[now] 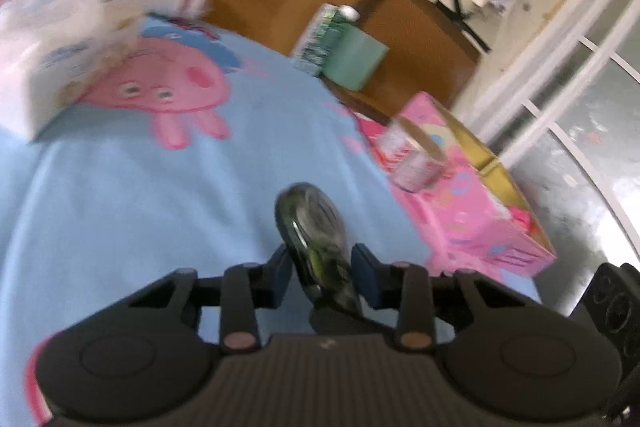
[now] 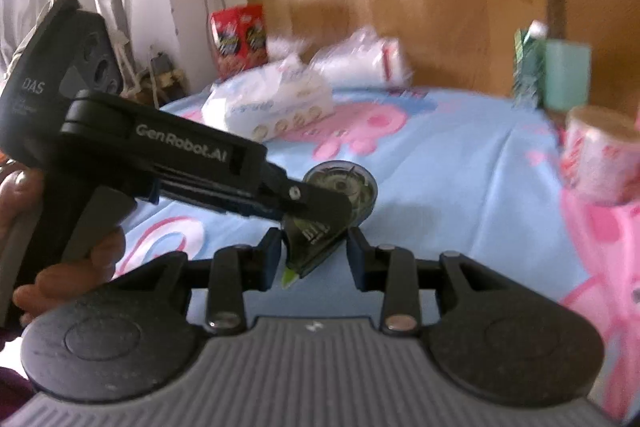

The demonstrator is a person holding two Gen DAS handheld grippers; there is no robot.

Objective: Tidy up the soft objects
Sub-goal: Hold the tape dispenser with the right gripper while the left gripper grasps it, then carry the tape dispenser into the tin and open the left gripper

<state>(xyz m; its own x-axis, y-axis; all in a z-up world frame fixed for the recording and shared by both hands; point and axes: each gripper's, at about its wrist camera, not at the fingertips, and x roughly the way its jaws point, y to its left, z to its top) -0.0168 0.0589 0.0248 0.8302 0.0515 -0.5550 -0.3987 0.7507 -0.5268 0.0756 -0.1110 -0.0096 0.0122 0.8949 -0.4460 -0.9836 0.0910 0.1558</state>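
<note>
Item: dark translucent correction-tape dispenser (image 2: 336, 211), held above the blue cartoon-pig bedsheet (image 1: 140, 187) | left tool (image 1: 322, 267): clamped on its body, marked "GenRobot.AI", "DAS" | right tool (image 2: 314, 253): jaws around its pointed end, contact unclear | tissue pack (image 2: 276, 105): print illegible.

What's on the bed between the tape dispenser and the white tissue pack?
Nothing: between the tape dispenser and the tissue pack lies only bare blue sheet with its pink pig print, clearest in the left wrist view.

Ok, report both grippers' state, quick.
Left gripper: closed on the tape dispenser.
Right gripper: closed on the tape dispenser's tip.
</note>
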